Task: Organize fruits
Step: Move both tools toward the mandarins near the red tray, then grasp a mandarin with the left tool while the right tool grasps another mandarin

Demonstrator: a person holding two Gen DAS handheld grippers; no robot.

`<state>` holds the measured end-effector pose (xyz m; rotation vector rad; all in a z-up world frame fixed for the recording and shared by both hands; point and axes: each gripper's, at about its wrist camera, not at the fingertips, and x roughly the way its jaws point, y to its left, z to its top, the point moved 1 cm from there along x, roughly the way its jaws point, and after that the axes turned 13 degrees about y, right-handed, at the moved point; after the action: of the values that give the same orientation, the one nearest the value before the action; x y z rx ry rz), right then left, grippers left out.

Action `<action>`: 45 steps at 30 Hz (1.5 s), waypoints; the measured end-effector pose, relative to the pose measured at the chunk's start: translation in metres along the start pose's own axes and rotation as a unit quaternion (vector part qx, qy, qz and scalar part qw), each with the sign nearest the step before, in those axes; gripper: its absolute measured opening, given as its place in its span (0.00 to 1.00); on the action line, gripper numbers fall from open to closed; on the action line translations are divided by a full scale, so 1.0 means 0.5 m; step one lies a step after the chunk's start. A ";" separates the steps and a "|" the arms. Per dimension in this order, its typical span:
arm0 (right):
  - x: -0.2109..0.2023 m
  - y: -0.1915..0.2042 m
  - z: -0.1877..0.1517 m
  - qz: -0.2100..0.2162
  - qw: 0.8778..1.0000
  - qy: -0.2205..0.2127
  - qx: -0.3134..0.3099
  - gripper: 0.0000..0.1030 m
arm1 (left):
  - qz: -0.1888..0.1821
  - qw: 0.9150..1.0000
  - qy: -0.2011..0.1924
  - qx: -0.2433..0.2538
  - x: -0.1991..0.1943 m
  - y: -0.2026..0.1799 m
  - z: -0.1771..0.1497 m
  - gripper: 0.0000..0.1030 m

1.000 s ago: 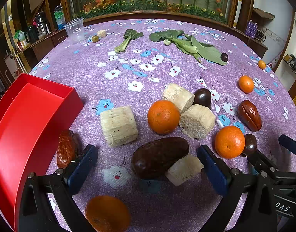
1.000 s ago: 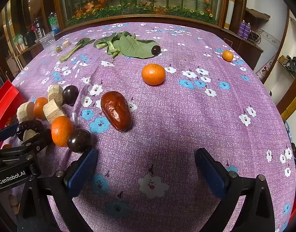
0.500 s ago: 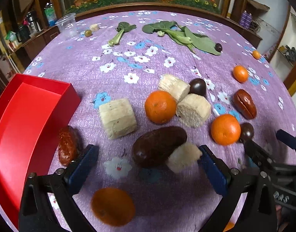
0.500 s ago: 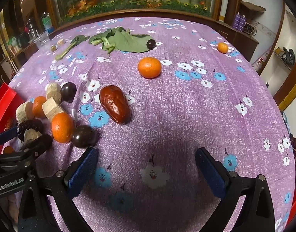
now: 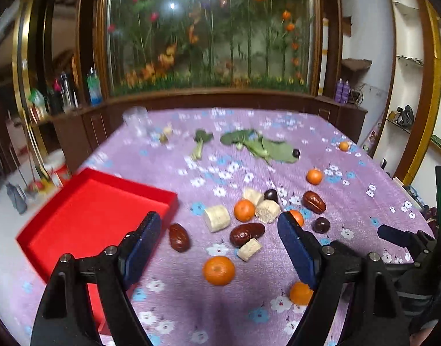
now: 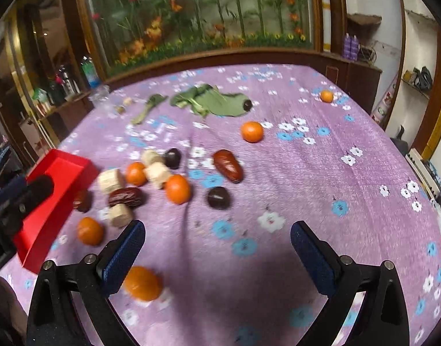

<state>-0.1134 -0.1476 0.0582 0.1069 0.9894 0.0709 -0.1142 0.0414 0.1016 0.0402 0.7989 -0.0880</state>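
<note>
The fruits lie loose on the purple flowered surface (image 5: 278, 302), none yet in the red tray (image 5: 84, 216), so the sorting seems barely begun. Most sit in one cluster just beside the tray's near corner: a glossy brown date (image 5: 179, 237) closest to the tray wall, a larger dark date (image 5: 247, 233) touching a pale cut cane piece (image 5: 249, 249), two more pale chunks (image 5: 217, 218) flanking a small orange (image 5: 244, 210), and a dark round fruit (image 5: 270, 194) behind them. Another orange (image 5: 218, 270) lies nearer the camera, apart from the cluster. Out to the right rest a red-brown date (image 6: 228, 165), a dark plum-like fruit (image 6: 218, 198) and a lone orange (image 6: 252, 131); a tiny orange (image 6: 326, 96) sits far off near the edge. Leafy greens (image 5: 260, 147) lie at the back, a dark fruit on them.

The tray at the left edge presumably serves as the collecting place, which would explain the cluster so close to it.

The left tongs (image 5: 220, 245) hang above the cluster with nothing between the blue pads; the jaws have just been closing somewhat, yet remain released. The right tongs (image 6: 217, 245) stand spread wide over bare cloth, empty, an orange (image 6: 142, 283) just beside the left pad. Both views are motion-blurred.
</note>
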 end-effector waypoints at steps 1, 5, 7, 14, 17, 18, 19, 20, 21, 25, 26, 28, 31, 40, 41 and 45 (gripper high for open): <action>-0.008 0.009 -0.004 0.000 1.000 -0.006 -0.004 0.99 | 0.001 1.000 -0.004 0.003 -0.007 0.003 0.000 0.80; -0.051 0.043 -0.019 -0.013 0.998 -0.050 -0.024 0.99 | 0.005 1.000 -0.010 0.005 -0.035 0.016 -0.012 0.80; -0.068 0.057 -0.024 -0.024 0.996 -0.072 -0.036 0.99 | 0.004 1.000 -0.009 0.003 -0.038 0.021 -0.015 0.80; -0.072 0.085 -0.041 -0.020 0.995 -0.081 -0.060 0.99 | 0.005 1.000 -0.001 -0.009 -0.041 0.045 -0.029 0.80; -0.063 0.091 -0.042 -0.014 0.995 -0.070 -0.065 0.99 | 0.004 1.000 0.008 -0.011 -0.031 0.051 -0.031 0.80; -0.061 0.092 -0.042 -0.013 0.995 -0.068 -0.066 0.99 | 0.002 1.000 0.013 -0.014 -0.024 0.055 -0.032 0.80; -0.056 0.092 -0.042 -0.012 0.996 -0.063 -0.066 0.99 | 0.000 1.000 0.017 -0.016 -0.019 0.057 -0.033 0.80; -0.051 0.090 -0.044 -0.008 0.996 -0.058 -0.067 0.99 | -0.002 1.000 0.021 -0.018 -0.013 0.060 -0.034 0.80; -0.044 0.092 -0.045 -0.003 0.996 -0.051 -0.068 0.99 | -0.005 0.999 0.027 -0.020 -0.006 0.063 -0.035 0.80; -0.020 0.094 -0.048 0.005 0.997 -0.031 -0.075 0.99 | -0.018 0.999 0.042 -0.026 0.015 0.082 -0.034 0.80; -0.014 0.094 -0.049 0.010 0.997 -0.026 -0.078 0.97 | -0.025 0.998 0.045 -0.030 0.021 0.095 -0.032 0.80; -0.003 0.092 -0.051 0.020 0.996 -0.014 -0.081 0.93 | -0.037 0.997 0.047 -0.040 0.027 0.117 -0.031 0.80; 0.010 0.090 -0.053 0.035 0.996 0.001 -0.084 0.88 | -0.061 0.996 0.053 -0.049 0.035 0.154 -0.031 0.80; 0.058 0.099 -0.053 0.055 0.993 0.049 -0.092 0.77 | -0.120 0.988 0.095 0.024 0.070 0.097 -0.040 0.51; 0.063 0.100 -0.054 0.054 0.993 0.053 -0.092 0.77 | -0.119 0.987 0.100 0.034 0.077 0.084 -0.041 0.51; 0.072 0.097 -0.057 0.056 0.992 0.062 -0.094 0.71 | -0.106 0.985 0.122 0.064 0.119 0.049 -0.043 0.51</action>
<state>-0.1182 -0.0939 0.0186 -0.0145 1.0963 0.2762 -0.0858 0.0633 0.0439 0.0879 1.0413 -0.3419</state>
